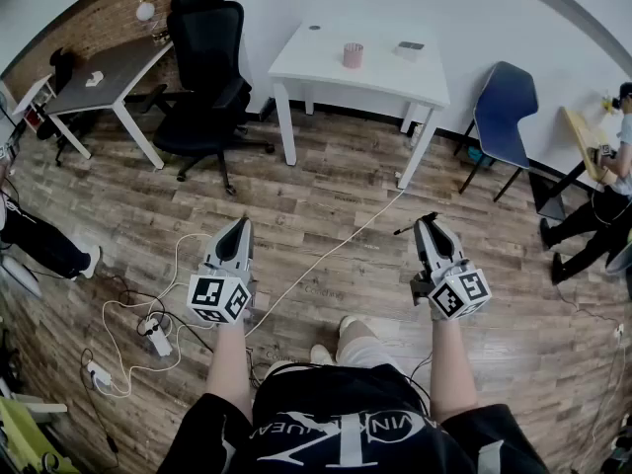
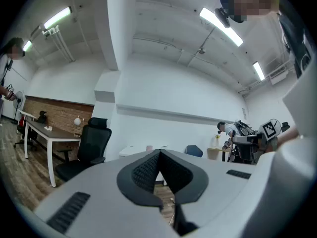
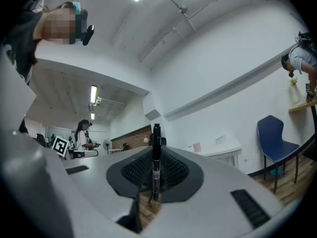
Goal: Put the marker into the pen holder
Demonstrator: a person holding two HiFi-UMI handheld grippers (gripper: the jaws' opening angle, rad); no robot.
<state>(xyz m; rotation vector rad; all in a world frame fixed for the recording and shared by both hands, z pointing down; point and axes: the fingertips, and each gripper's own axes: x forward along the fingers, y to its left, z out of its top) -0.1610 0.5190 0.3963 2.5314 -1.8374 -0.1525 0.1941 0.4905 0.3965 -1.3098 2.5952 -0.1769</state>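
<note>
A black marker (image 3: 156,162) stands upright between the pads of my right gripper (image 3: 155,170), which is shut on it. From the head view the marker (image 1: 415,223) sticks out sideways at the tip of the right gripper (image 1: 427,224), held over the wooden floor. My left gripper (image 1: 240,224) is held level beside it, jaws closed together with nothing in them; in its own view the left gripper (image 2: 159,167) shows its pads meeting. The pink pen holder (image 1: 353,55) stands on the white table (image 1: 326,69) well ahead, and shows small as the pen holder (image 3: 197,147) far off.
A black office chair (image 1: 206,72) stands left of the white table, a blue chair (image 1: 505,112) to its right. A grey desk (image 1: 109,72) is at far left. Cables and a power strip (image 1: 156,338) lie on the floor by my left side. People stand at both edges.
</note>
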